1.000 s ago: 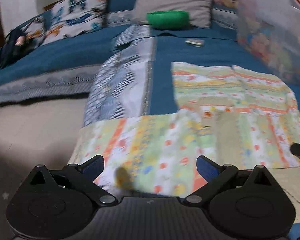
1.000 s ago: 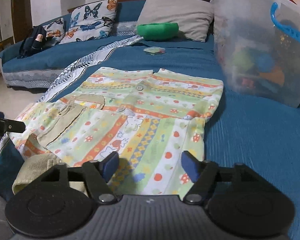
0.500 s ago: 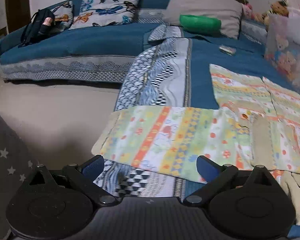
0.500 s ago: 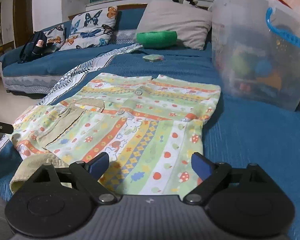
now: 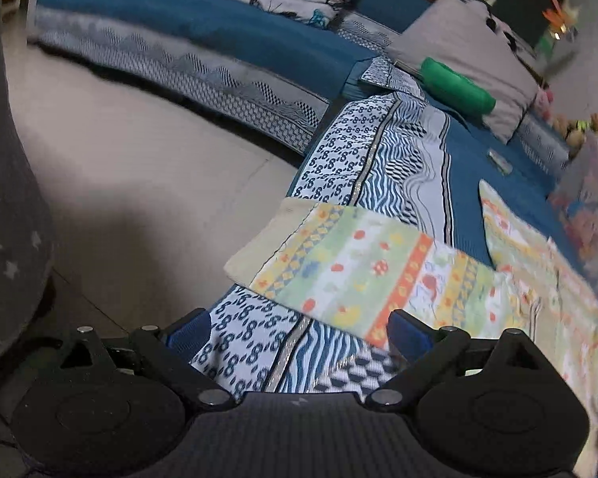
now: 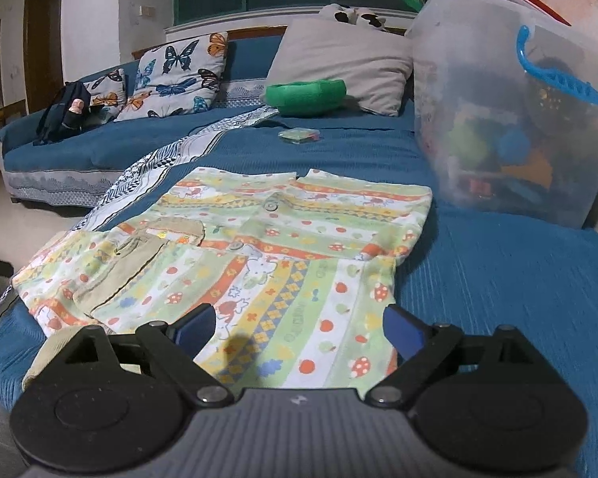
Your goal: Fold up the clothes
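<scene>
Left wrist: your left gripper (image 5: 299, 328) has swung out past the sleeve (image 5: 351, 271) toward the couch edge; jaws wide, nothing between the pads, only the patterned cover (image 5: 382, 151) under them. The sleeve lies flat, its cuff over the edge. Floor (image 5: 131, 183) is close on the left.

Right wrist: your right gripper (image 6: 299, 324) has widened since a second ago and now holds nothing; the shirt (image 6: 259, 255) hem lies released below it. Likely the fold so far is set down. The bin (image 6: 498, 119) stands just beside the shirt's far right corner; the green bowl (image 6: 305, 95) and small packet (image 6: 299, 134) sit well clear.
</scene>
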Action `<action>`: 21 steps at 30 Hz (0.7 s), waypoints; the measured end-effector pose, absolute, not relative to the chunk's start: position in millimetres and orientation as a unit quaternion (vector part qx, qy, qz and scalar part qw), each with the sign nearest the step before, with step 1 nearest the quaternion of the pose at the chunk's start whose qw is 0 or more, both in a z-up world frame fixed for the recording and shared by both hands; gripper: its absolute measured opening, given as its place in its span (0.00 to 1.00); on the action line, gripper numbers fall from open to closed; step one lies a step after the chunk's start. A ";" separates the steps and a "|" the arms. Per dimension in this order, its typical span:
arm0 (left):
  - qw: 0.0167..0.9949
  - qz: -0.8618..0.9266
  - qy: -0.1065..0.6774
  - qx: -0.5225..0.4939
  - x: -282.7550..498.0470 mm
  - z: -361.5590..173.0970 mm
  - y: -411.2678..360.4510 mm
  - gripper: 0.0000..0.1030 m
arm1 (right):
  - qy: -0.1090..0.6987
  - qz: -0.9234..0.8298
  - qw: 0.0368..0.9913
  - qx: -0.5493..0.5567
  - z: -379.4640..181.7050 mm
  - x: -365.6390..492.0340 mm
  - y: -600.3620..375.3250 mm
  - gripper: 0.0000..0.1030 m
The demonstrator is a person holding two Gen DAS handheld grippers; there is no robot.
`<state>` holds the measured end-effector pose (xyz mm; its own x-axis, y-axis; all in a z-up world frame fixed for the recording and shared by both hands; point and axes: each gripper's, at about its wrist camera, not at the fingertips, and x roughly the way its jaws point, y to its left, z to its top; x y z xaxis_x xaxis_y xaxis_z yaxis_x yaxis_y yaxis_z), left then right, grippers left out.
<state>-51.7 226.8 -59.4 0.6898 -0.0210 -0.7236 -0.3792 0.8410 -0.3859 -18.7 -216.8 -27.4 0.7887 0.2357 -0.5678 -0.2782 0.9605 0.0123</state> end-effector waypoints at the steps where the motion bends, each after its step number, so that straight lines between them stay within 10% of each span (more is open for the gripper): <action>1: 0.878 0.097 0.383 -0.271 -48.7 -61.0 228.3 0.92 | 0.295 0.136 0.945 -0.036 -27.3 -18.9 -216.2 0.90; 7: 0.866 0.067 0.390 -0.306 -33.5 -68.7 223.8 0.82 | 0.292 0.136 0.946 -0.039 -27.3 -19.2 -214.3 0.90; 13: 0.871 0.060 0.365 -0.324 -27.6 -61.7 217.8 0.45 | 0.286 0.138 0.947 -0.041 -26.4 -20.9 -213.0 0.90; 15: 0.874 0.063 0.353 -0.329 -28.2 -55.9 217.9 0.19 | 0.282 0.139 0.949 -0.041 -25.7 -21.8 -213.2 0.90; 21: 0.886 0.032 0.316 -0.336 -25.5 -29.2 203.2 0.10 | 0.276 0.139 0.950 -0.037 -23.9 -22.4 -214.2 0.90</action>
